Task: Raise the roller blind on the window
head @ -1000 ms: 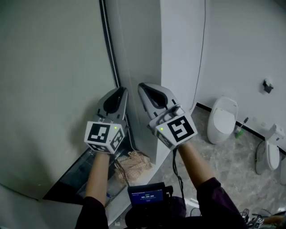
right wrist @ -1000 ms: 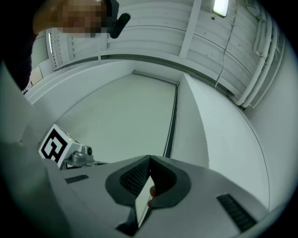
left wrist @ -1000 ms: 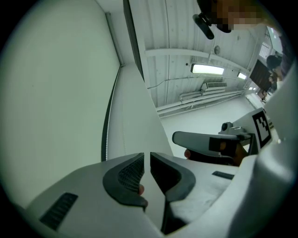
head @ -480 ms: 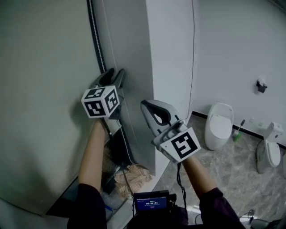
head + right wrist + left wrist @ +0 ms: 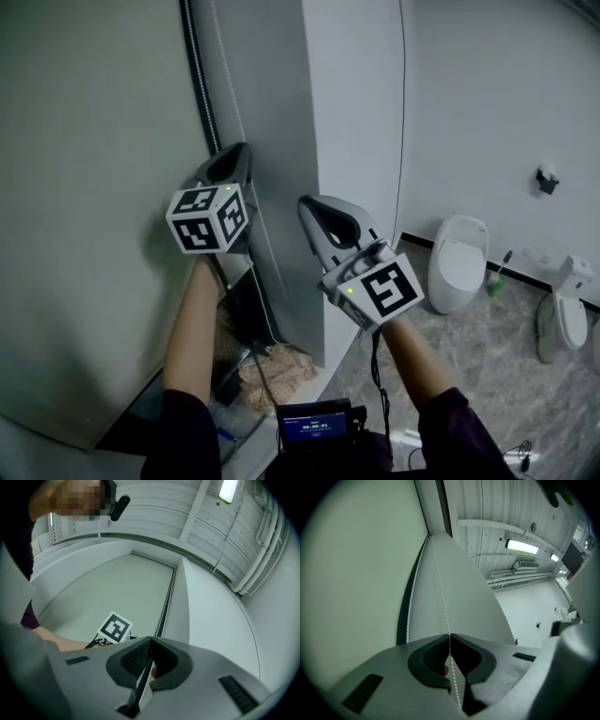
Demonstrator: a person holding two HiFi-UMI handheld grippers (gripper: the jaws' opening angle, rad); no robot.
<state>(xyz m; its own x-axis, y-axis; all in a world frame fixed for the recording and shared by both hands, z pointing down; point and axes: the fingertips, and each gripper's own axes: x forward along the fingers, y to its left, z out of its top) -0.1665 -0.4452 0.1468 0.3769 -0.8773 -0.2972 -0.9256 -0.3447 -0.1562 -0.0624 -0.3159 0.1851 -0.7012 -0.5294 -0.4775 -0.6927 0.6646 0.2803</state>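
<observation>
The pale roller blind hangs at the left, its dark edge strip running upward. A white bead chain drops beside it. My left gripper is the higher one; its jaws have just been closing and now pinch the chain at their tips. Lower and to the right, my right gripper is shut on the bead chain as well, the beads running between its pads. Both point upward along the wall.
A white wall column with a thin cable stands right of the blind. Two toilets and a brush are on the tiled floor. A crumpled rag lies on the sill, above a small screen.
My left gripper climbed from beside the right one to a higher spot on the chain, opened on the way, and has shut there. The right gripper has hardly moved.
</observation>
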